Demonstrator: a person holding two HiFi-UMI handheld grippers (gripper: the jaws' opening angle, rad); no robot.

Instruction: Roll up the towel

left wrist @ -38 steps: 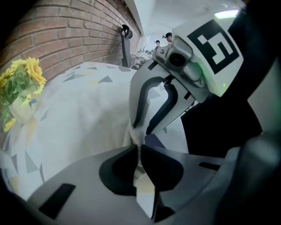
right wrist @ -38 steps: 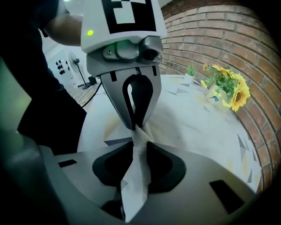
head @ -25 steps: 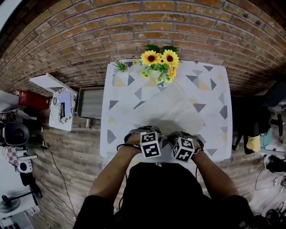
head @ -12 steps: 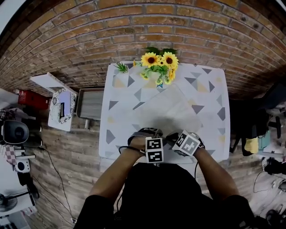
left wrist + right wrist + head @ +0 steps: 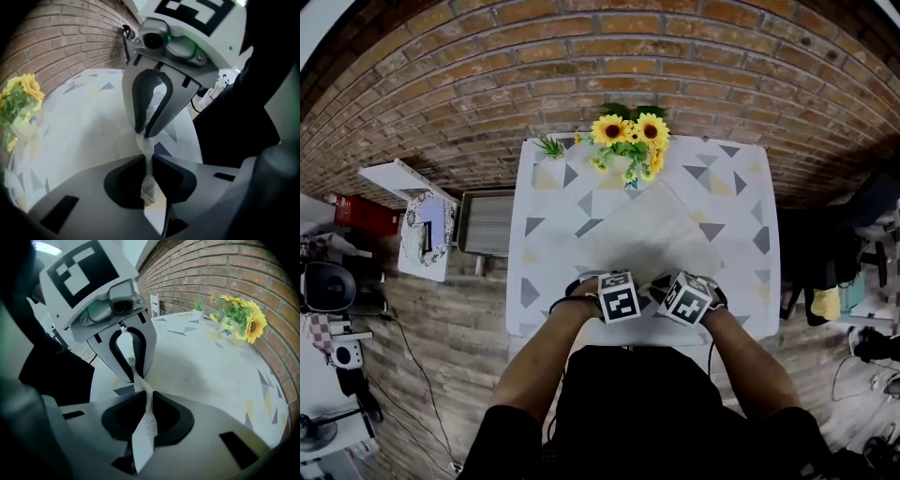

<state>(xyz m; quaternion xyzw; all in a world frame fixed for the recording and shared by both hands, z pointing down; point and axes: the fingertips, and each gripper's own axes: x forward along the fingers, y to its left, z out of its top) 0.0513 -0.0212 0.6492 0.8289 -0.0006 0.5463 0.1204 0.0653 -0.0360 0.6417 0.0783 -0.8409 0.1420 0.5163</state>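
1. We see the towel [image 5: 654, 230] lying flat in the middle of the table [image 5: 551, 272], turned like a diamond. Its near corner is at 6 o'clock by the person, and its far corner points to 12 o'clock.
2. It is pale, off-white and thin. Most of it is spread out smooth, and we can make out no roll on it.
3. The left tongs [image 5: 148, 161] pinch the near edge. A narrow strip of cloth stands up between the jaws, which have just been closing onto it.
4. The right tongs [image 5: 146, 401] sit just beside them at 6 o'clock. Their jaws have just been opening a little, yet the cloth is between them and we read it as gripped.
5. Both tongs point steeply down, close together, with the table's near edge right behind them at 6 o'clock.
6. At 9 o'clock and at 3 o'clock of the towel we find bare tabletop, white with grey and yellow triangles, reaching to the side edges.
7. At 12 o'clock the sunflowers [image 5: 630, 139] stand near the far corner, so there is little room there. A small green plant [image 5: 549, 146] sits at 11 o'clock on the table's corner.
8. Beyond the far edge is a brick wall [image 5: 600, 56], and the wood floor [image 5: 441, 319] lies at 9 o'clock.
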